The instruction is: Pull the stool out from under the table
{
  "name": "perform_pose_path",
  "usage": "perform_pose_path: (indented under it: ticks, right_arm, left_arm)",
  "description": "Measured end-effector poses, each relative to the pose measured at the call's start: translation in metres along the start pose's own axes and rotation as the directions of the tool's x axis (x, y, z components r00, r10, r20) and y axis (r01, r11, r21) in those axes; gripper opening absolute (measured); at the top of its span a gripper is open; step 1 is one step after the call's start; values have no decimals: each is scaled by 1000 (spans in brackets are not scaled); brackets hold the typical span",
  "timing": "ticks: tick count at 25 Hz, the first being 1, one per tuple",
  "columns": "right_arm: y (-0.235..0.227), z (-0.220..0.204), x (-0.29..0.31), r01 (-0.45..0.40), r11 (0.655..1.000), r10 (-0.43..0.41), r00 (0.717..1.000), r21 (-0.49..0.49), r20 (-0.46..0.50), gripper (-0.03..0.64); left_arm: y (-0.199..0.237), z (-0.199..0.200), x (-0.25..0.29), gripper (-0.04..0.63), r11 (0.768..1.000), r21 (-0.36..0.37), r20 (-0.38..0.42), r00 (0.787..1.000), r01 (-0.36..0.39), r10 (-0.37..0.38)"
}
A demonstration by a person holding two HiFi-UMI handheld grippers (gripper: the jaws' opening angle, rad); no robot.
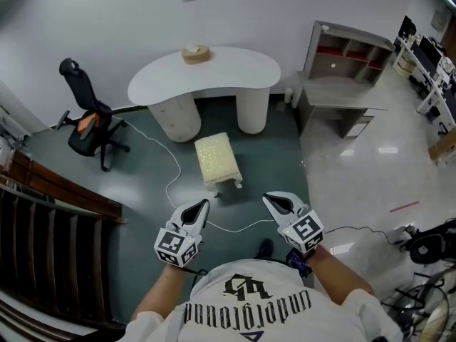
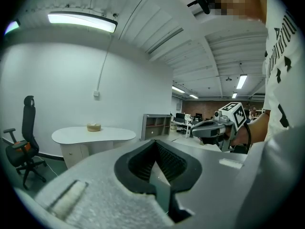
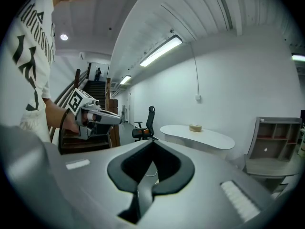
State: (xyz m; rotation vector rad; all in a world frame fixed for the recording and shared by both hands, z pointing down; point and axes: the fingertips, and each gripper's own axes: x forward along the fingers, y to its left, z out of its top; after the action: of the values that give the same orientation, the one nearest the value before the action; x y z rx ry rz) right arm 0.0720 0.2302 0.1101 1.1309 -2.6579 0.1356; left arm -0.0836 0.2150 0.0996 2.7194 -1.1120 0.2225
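Stool, in the head view: a cream, rectangular padded seat on short curved white legs, upright on the dark green floor at 6 o'clock from the white kidney-shaped table. It is near the two round pedestals but, by my reading, clear of the tabletop's edge. Its long axis runs roughly 12 to 6, leaning slightly toward 11–5, with one short end facing the table and the other facing me. My left gripper sits at the stool's 7 o'clock and my right gripper at its 5 o'clock. Both are apart from it, clenched on nothing. A thin white cable loops across the floor past the near legs.

Left gripper view: my jaws are pressed together and empty. The table lies at 10 o'clock from them, and the stool is hidden below the gripper body.

Right gripper view: these jaws are likewise together and empty. The table is at 2 o'clock, with no stool in sight.

I expect a light, stiff frame under a soft, yielding cushion that slides easily on this smooth floor. I would grip the near short edge low, at the rim or a leg, since a high pull may tip it and the cable may snag.
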Motion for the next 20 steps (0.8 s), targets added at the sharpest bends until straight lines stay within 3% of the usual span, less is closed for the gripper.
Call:
perform_pose_path:
  ticks: [20]
  right_arm:
    - [197, 16, 12, 157, 986, -158, 987, 50, 22, 0]
  left_arm:
    - [30, -31, -211, 8, 993, 41, 18, 993, 113, -114]
